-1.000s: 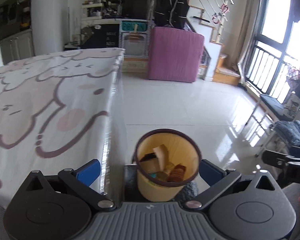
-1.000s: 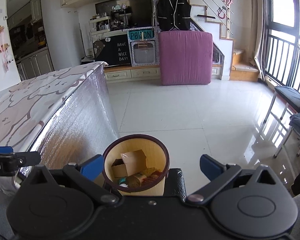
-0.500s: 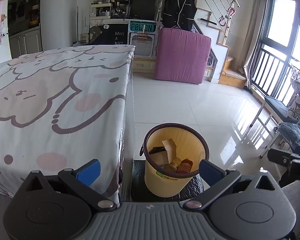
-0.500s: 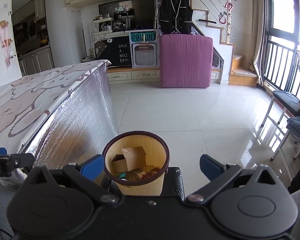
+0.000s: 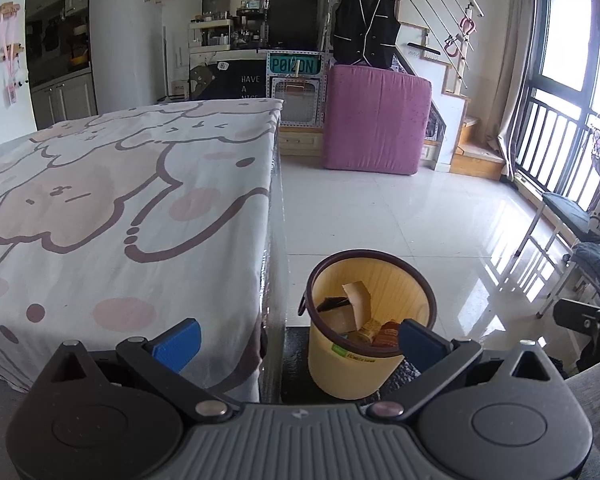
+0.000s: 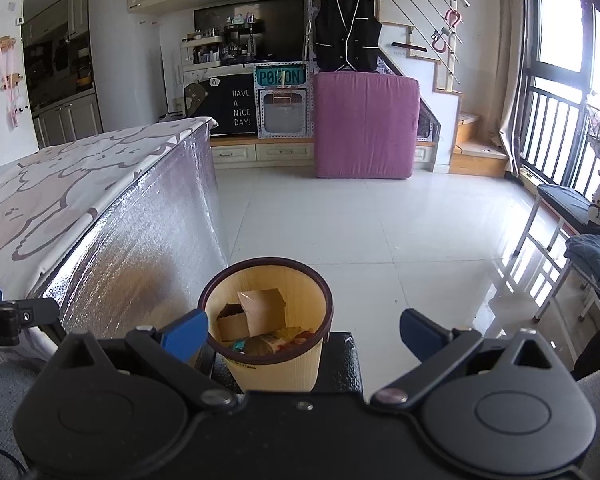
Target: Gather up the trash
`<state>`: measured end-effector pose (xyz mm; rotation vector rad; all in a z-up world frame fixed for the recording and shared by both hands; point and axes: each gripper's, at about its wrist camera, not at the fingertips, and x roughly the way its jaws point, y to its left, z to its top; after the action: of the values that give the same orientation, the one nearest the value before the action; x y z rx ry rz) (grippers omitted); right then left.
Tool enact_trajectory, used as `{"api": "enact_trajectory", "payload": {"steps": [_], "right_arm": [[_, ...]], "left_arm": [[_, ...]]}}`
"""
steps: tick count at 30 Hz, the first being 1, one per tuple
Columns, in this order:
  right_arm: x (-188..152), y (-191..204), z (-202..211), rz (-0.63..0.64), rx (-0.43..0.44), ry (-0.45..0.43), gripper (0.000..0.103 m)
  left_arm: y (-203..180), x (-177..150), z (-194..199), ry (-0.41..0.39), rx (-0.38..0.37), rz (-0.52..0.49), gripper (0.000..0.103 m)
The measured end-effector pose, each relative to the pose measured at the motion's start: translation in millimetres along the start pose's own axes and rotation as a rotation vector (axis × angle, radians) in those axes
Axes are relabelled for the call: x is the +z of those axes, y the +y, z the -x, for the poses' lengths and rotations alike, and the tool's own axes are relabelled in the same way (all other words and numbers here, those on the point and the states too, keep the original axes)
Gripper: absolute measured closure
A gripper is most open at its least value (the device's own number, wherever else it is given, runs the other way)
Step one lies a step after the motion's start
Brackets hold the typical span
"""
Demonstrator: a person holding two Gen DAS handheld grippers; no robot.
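Beside 1 table: 1 trash bin w/ scraps, 2 grippers, left & right, fingers wide, empty.

Daylight is pouring in from the windows on the right, blowing out there and glaring off the floor. Both views are staying sharp, bending at the fisheye edges, corners going dark.
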<state>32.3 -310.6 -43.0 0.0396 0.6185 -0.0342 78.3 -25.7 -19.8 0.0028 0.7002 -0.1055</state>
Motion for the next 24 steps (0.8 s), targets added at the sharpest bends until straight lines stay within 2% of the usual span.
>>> {"api": "enact_trajectory", "payload": {"steps": [24], "right_arm": [[-8.2,0.4,3.8,-0.014,0.001,-0.002,0.000]], "left_arm": [[1.8,-6.1,-0.2,-0.008,0.017,-0.013,0.000]]}}
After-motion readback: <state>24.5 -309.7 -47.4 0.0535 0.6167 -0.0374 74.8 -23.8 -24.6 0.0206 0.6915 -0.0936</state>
